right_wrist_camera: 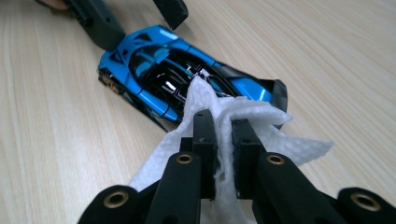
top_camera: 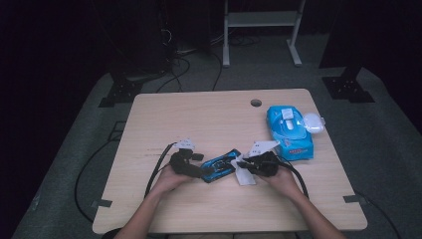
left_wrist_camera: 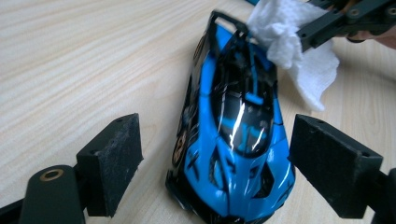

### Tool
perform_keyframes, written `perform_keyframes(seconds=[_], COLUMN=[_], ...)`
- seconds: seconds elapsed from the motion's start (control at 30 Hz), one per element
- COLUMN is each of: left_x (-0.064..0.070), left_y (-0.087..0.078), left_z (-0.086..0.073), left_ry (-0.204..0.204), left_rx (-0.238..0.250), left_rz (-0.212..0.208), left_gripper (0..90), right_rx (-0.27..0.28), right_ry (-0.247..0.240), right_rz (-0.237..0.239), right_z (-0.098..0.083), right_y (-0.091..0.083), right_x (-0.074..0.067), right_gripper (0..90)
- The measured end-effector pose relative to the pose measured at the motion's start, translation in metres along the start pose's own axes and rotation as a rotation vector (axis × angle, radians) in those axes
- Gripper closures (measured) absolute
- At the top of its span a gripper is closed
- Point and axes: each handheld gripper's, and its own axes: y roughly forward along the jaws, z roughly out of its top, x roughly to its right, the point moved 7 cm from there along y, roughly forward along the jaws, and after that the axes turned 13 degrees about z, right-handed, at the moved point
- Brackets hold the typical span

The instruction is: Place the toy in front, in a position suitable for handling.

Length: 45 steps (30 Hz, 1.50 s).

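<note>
Blue toy car [left_wrist_camera: 232, 140] on the wooden worktop [top_camera: 199, 119], flanked untouched by the left tool [left_wrist_camera: 217, 158] standing apart; right tool [right_wrist_camera: 223, 135], clamped on a white wipe [right_wrist_camera: 243, 116], meets its rear.

light wood table [top_camera: 209, 114] with rounded corners and a cable hole [top_camera: 256, 103] near the far edge. grey carpet [top_camera: 74, 149] underneath, tape patches beside the near corners. white metal frame [top_camera: 261, 22] stands behind. black stand bases [top_camera: 122, 89] on the floor at both far corners, cables [top_camera: 184, 64] trailing across. room dark beyond, light falls on the tabletop.
</note>
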Motion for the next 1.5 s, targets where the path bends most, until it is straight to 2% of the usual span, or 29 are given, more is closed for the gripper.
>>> perform_keyframes(seconds=[0.07, 0.23, 0.33, 0.43, 0.57, 0.67, 0.77, 0.87, 0.93, 1.0, 1.03, 1.07, 1.2, 1.23, 1.3, 1.43, 1.47, 1.5], left_x=[0.000, 0.002, 0.003, 0.007, 0.013, 0.020, 0.028, 0.033, 0.036, 0.041, 0.042, 0.043, 0.042, 0.041, 0.042, 0.044, 0.044, 0.044], left_y=[0.003, 0.006, 0.008, 0.009, 0.011, 0.011, 0.011, 0.009, 0.005, 0.003, 0.004, 0.004, 0.010, 0.011, 0.013, 0.016, 0.016, 0.017], left_z=[-0.002, -0.003, -0.003, -0.002, -0.002, -0.002, 0.000, 0.000, 0.002, 0.005, 0.006, 0.008, 0.011, 0.012, 0.013, 0.015, 0.015, 0.014], left_ry=[0.015, 0.005, -0.010, -0.016, 0.006, 0.044, 0.090, 0.143, 0.180, 0.232, 0.283, 0.315, 0.321, 0.325, 0.324, 0.334, 0.334, 0.339], left_rx=[-0.018, -0.031, -0.036, -0.034, -0.034, -0.041, -0.028, -0.019, 0.011, 0.046, 0.061, 0.066, 0.102, 0.104, 0.115, 0.127, 0.127, 0.131], left_rz=[0.016, 0.012, -0.005, -0.038, -0.078, -0.106, -0.100, -0.083, -0.104, -0.085, -0.031, -0.006, 0.030, 0.031, 0.028, 0.018, 0.018, 0.013], left_gripper=[16.6, 16.2, 16.6, 22.9, 29.0, 35.6, 45.1, 48.7, 55.4, 62.3, 63.8, 64.0, 64.3, 64.3, 64.3, 64.3, 64.3, 64.4], right_rx=[-0.002, 0.006, 0.001, -0.003, -0.002, -0.005, -0.018, -0.028, -0.033, -0.031, -0.038, -0.026, 0.053, 0.089, 0.124, 0.139, 0.139, 0.133], right_ry=[-0.010, -0.018, -0.014, -0.012, -0.002, 0.003, 0.010, 0.030, 0.038, 0.049, 0.048, 0.051, 0.080, 0.092, 0.090, 0.084, 0.084, 0.096], right_rz=[-0.009, 0.004, 0.016, 0.017, 0.023, 0.024, 0.028, 0.030, 0.032, 0.042, 0.041, 0.039, 0.048, 0.049, 0.041, -0.004, -0.004, -0.037], right_z=[-0.001, -0.006, -0.009, -0.010, -0.011, -0.012, -0.015, -0.017, -0.018, -0.019, -0.021, -0.021, -0.016, -0.012, -0.003, 0.020, 0.020, 0.025], right_y=[-0.001, -0.003, -0.004, -0.004, -0.005, -0.005, -0.005, -0.006, -0.007, -0.010, -0.012, -0.014, -0.031, -0.037, -0.044, -0.041, -0.041, -0.035], right_x=[-0.001, -0.007, -0.009, -0.010, -0.011, -0.012, -0.013, -0.015, -0.015, -0.016, -0.015, -0.016, -0.017, -0.018, -0.019, -0.012, -0.012, -0.003], right_gripper=[82.7, 83.1, 83.1, 83.1, 83.0, 83.0, 83.0, 82.8, 82.7, 82.7, 82.7, 82.8, 82.8, 82.8, 82.8, 82.6, 82.6, 82.5])
